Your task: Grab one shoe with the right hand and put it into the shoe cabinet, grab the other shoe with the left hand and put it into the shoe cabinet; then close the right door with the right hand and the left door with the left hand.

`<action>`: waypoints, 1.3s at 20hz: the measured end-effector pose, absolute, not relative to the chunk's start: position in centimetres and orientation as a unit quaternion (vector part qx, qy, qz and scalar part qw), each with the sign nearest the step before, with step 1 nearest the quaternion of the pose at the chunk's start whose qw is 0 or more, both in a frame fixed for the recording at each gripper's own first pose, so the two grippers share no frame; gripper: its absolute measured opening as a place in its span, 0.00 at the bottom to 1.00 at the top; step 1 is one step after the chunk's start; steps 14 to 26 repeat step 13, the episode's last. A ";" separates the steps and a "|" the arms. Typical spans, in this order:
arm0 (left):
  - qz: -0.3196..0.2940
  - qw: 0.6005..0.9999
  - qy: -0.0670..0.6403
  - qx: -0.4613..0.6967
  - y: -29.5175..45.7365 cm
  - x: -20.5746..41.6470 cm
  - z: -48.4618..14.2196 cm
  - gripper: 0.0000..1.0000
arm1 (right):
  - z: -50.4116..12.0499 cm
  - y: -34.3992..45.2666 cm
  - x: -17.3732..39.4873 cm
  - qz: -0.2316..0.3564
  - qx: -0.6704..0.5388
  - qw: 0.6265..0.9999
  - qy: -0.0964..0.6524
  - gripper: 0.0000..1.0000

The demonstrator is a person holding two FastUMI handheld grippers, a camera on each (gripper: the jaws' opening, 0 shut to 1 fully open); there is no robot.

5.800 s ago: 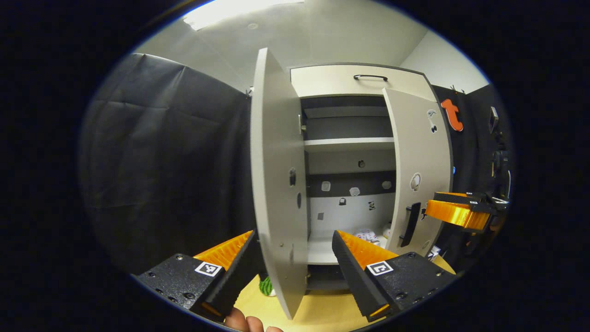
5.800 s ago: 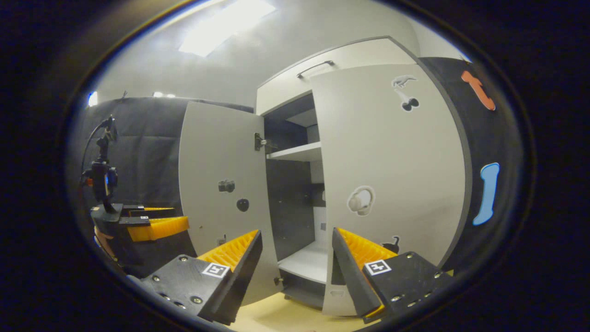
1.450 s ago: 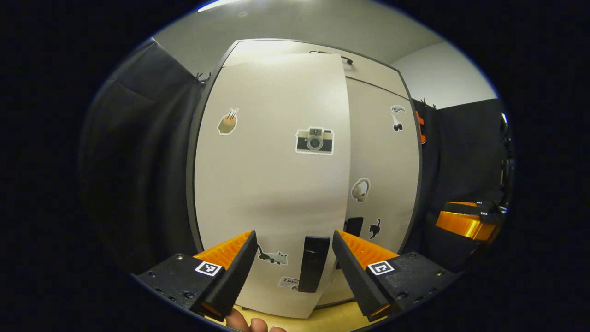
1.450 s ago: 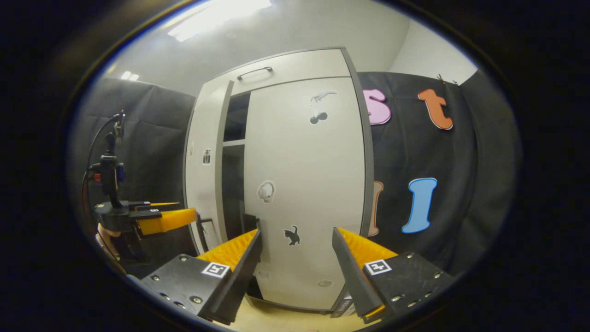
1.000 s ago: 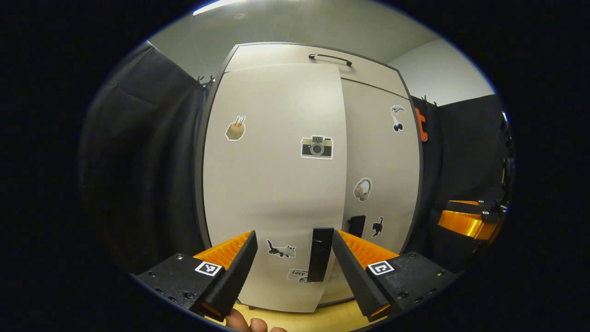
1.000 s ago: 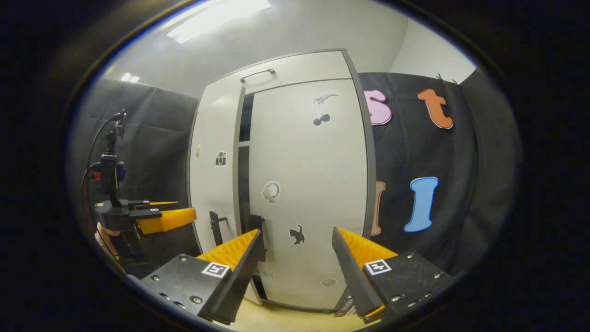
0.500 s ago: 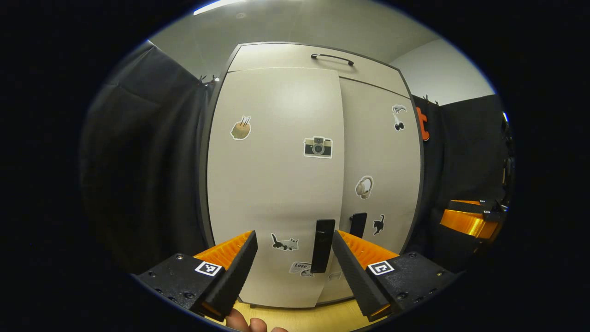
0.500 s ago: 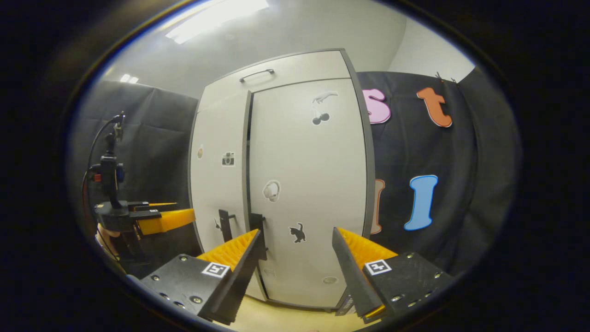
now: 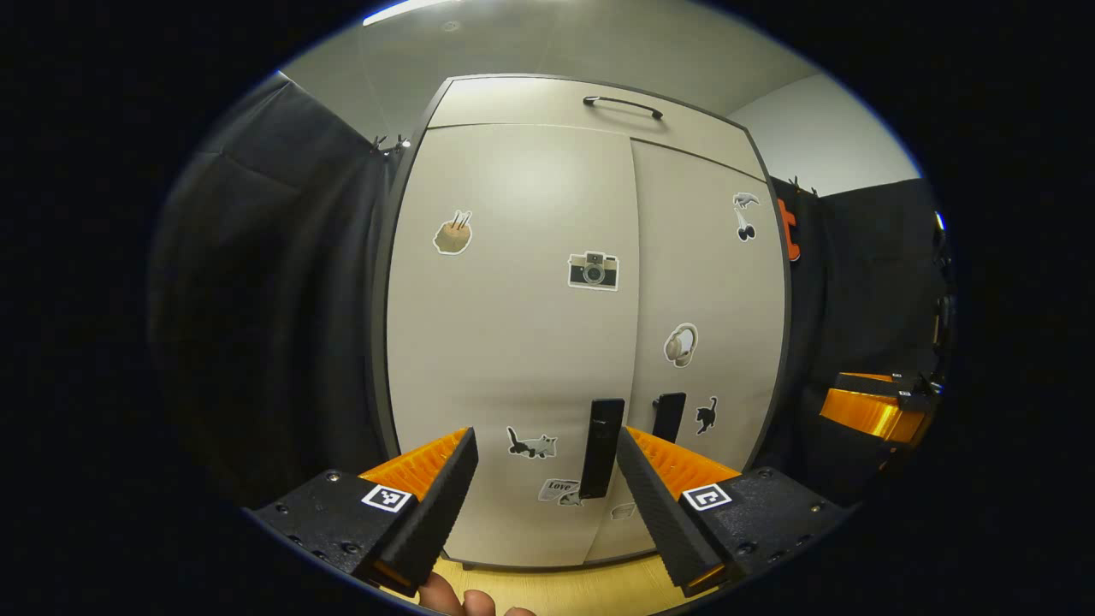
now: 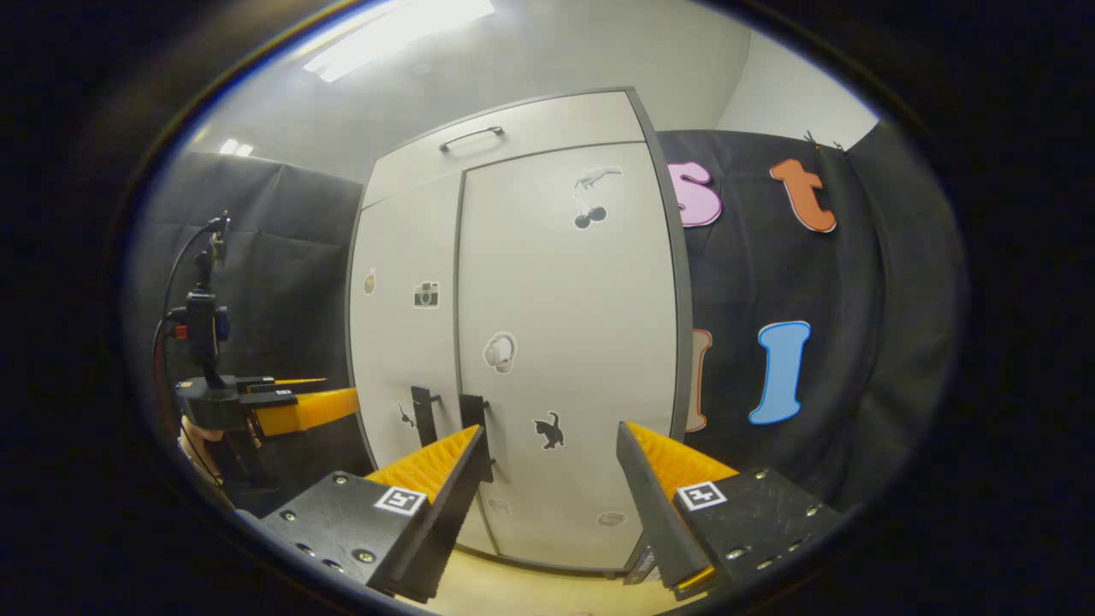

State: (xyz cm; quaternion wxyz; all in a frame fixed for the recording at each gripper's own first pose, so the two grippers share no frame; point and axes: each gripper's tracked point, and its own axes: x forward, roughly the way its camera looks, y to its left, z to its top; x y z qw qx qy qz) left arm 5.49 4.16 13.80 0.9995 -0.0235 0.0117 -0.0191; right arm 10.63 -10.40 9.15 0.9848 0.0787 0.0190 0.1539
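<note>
Between the spread, empty fingers of the left gripper (image 9: 543,479) stands the left door (image 9: 513,342) handle (image 9: 601,447), upright, slightly right of centre. Right gripper (image 10: 547,479) also released. Cabinet (image 10: 522,342) beyond looks closed, so shoes are presumably inside.

both shoe cabinet (image 9: 513,359) doors shut, open left tongs (image 9: 543,488) facing them.
</note>
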 end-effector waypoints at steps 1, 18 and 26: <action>-0.019 0.999 0.012 -0.023 4.1 5.5 13.8 0.99 | 9.1 -10.4 10.6 0.153 0.079 0.985 0.019 0.88; -0.008 1.000 0.014 0.007 3.2 4.9 13.5 0.99 | 7.6 -12.2 10.3 0.131 0.094 0.987 0.024 0.96; -0.008 1.000 0.014 0.007 3.2 4.9 13.5 0.99 | 7.6 -12.2 10.3 0.131 0.094 0.987 0.024 0.96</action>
